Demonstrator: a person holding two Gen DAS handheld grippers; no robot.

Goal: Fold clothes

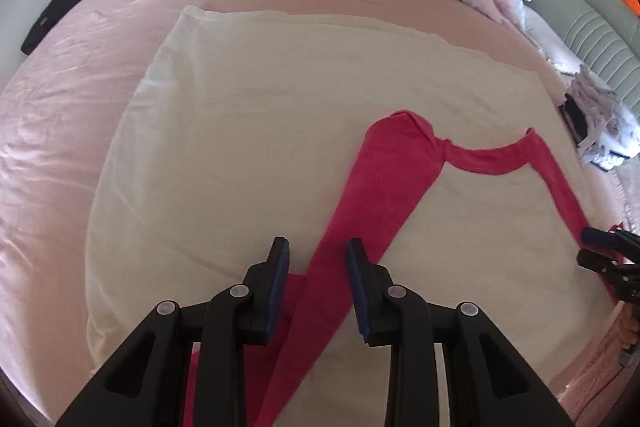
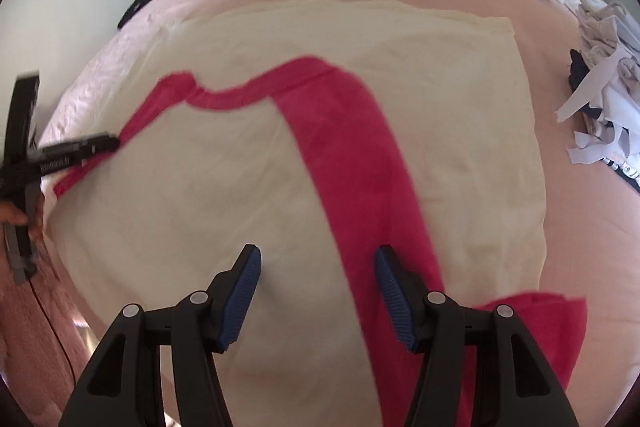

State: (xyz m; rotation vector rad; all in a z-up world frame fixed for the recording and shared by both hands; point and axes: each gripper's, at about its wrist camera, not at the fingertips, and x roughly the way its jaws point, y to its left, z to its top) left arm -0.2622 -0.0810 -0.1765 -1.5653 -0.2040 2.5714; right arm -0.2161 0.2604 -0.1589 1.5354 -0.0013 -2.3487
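Both wrist views look steeply down, close, sharing the somewhat blurred cream cloth (image 1: 240, 131).

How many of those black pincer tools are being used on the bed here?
2. The left gripper hovers open over one leg of the red garment; the right gripper is open above the other leg. None seem hidden.

Matt red knit garment (image 1: 384, 183) on smooth cream cotton cloth (image 1: 224, 131).
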